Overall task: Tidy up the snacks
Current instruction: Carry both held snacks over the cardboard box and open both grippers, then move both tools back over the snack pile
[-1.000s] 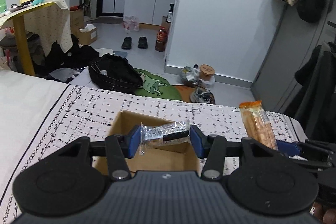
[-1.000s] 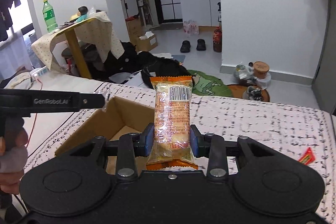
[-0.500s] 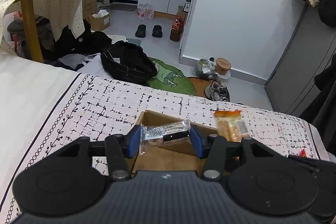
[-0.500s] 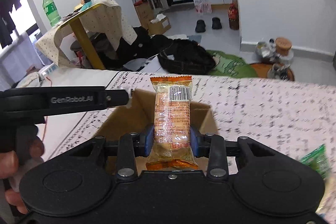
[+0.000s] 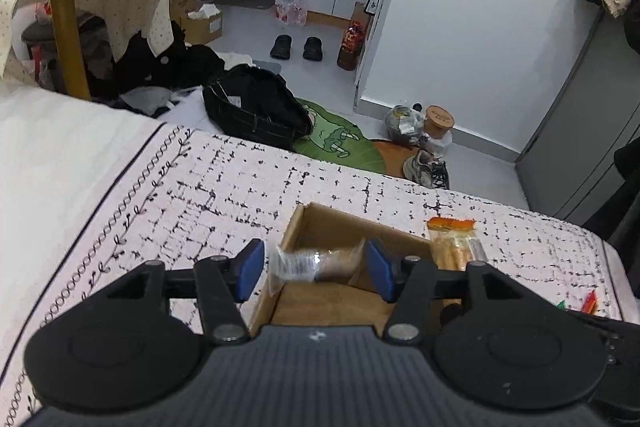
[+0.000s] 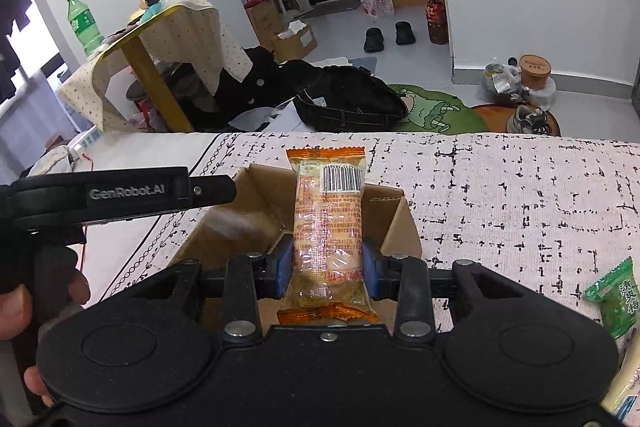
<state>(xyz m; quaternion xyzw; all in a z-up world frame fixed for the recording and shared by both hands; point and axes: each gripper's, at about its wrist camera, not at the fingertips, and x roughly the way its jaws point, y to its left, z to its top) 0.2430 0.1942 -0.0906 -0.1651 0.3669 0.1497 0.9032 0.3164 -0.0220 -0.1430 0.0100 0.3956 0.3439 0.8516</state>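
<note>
Both snacks are poised over the open brown cardboard box (image 5: 352,291) on the bed's white, black-flecked cover (image 5: 224,195), which reads as the collecting spot.

The left hand-held gripper (image 5: 314,269) hangs above the box's near left corner. Its jaws have just been opening, and both blue pads stand clear of the small clear-wrapped brown snack bar (image 5: 314,263), blurred between them and apparently dropping into the box: a release.

The right hand-held gripper (image 6: 326,265) is clenched on the orange-edged clear packet of biscuits (image 6: 328,227), held upright over the box's near edge, probably next to go in.

To the right of the box a green snack packet (image 6: 614,297) lies on the cover, likely yet to be sorted.
</note>
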